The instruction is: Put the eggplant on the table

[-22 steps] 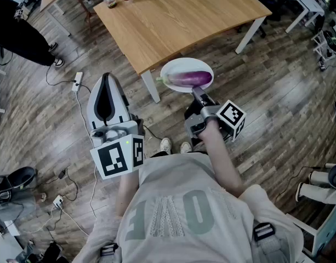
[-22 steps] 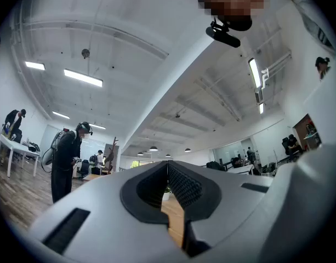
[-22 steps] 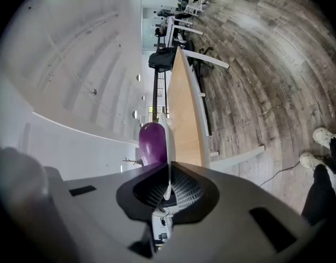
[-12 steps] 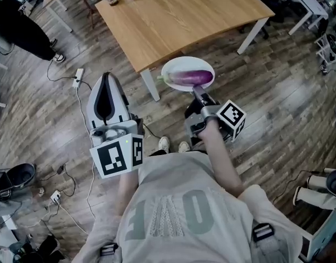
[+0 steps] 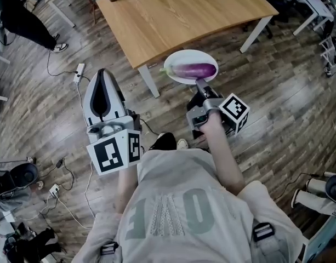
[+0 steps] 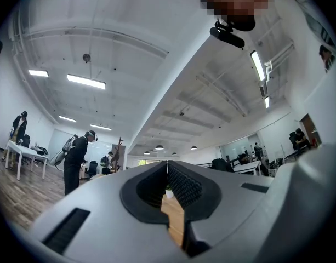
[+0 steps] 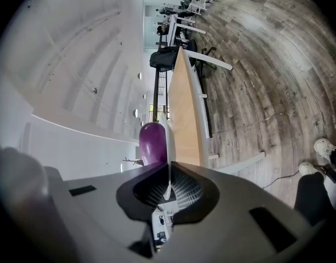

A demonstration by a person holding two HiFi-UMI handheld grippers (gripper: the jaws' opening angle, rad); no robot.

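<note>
The left tool (image 5: pixel 103 78) is pressed together on nothing. A white plate (image 5: pixel 178 55) is pinched at its rim by the right tool (image 5: pixel 200 84). The eggplant (image 5: pixel 194 69) is carried on it, above the floor (image 5: pixel 277 92), just short of the bench (image 5: pixel 178 15), whose leg (image 5: pixel 149 82) stands at its left.

The oblong purple eggplant (image 5: pixel 195 69) was glossy and smooth; the round white plate (image 5: pixel 184 55) looked smooth, faintly shiny. The pale wooden table (image 5: pixel 178 15) looked matt, the grey plank floor (image 5: pixel 288 103) grained.
</note>
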